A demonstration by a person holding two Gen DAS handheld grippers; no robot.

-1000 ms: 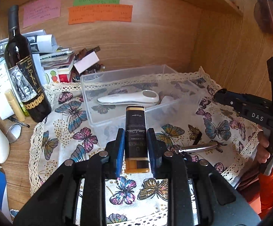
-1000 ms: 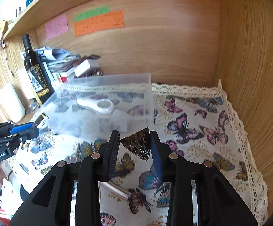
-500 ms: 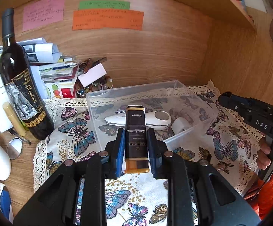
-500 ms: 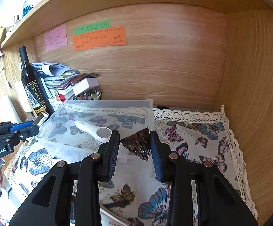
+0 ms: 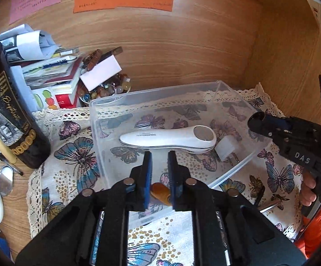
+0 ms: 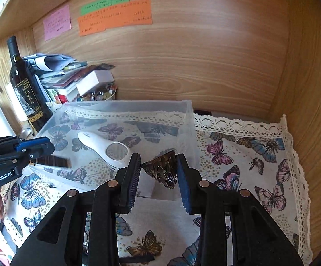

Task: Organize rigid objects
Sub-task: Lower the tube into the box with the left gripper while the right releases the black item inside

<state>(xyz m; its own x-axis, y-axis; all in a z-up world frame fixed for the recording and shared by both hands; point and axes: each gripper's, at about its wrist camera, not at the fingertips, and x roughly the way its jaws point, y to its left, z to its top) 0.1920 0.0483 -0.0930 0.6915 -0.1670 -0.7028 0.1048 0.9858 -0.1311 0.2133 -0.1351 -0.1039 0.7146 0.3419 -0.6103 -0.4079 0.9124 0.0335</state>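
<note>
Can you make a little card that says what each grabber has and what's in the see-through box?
left gripper: amber-ended lighter between its fingers, at the box's near edge; grip unclear
right gripper: shut on dark spiky metal piece
clear box: holds white handheld device
left of box: wine bottle

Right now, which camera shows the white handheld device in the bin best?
Left wrist: the white handheld device lies broadside in the clear plastic bin, unobstructed, lettering visible. Right wrist shows it foreshortened, its head end partly behind the right tool.
</note>
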